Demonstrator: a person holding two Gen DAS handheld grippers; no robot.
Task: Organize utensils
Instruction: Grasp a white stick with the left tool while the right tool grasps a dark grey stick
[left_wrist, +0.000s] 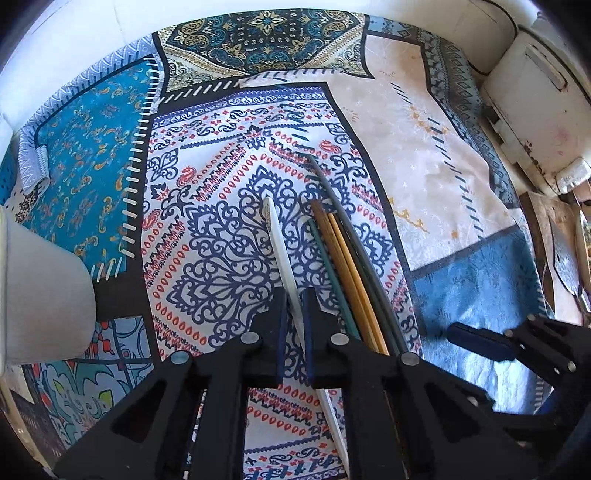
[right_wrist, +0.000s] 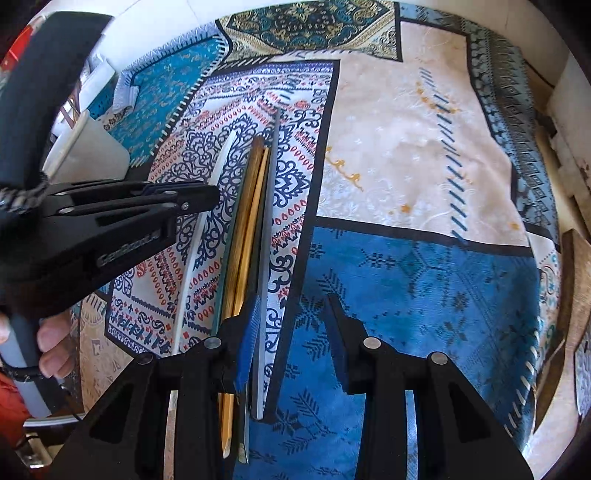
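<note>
Several chopsticks lie side by side on a patterned tablecloth (left_wrist: 221, 240). My left gripper (left_wrist: 294, 328) points down and is shut on the white chopstick (left_wrist: 280, 251), which passes between its pads. To its right lie a teal chopstick (left_wrist: 332, 266), a wooden pair (left_wrist: 345, 258) and a dark grey chopstick (left_wrist: 354, 240). In the right wrist view my right gripper (right_wrist: 293, 306) stands open low over the cloth. The grey chopstick (right_wrist: 266, 221) runs just inside its left finger and the wooden pair (right_wrist: 247, 221) just outside it. The left gripper (right_wrist: 214, 194) shows there on the white chopstick (right_wrist: 186, 291).
A white container (left_wrist: 44, 295) stands at the cloth's left edge. A white appliance (left_wrist: 535, 110) sits at the far right, and a wooden board (right_wrist: 580, 295) lies off the cloth's right side. A person's fingers (right_wrist: 51, 343) hold the left gripper's handle.
</note>
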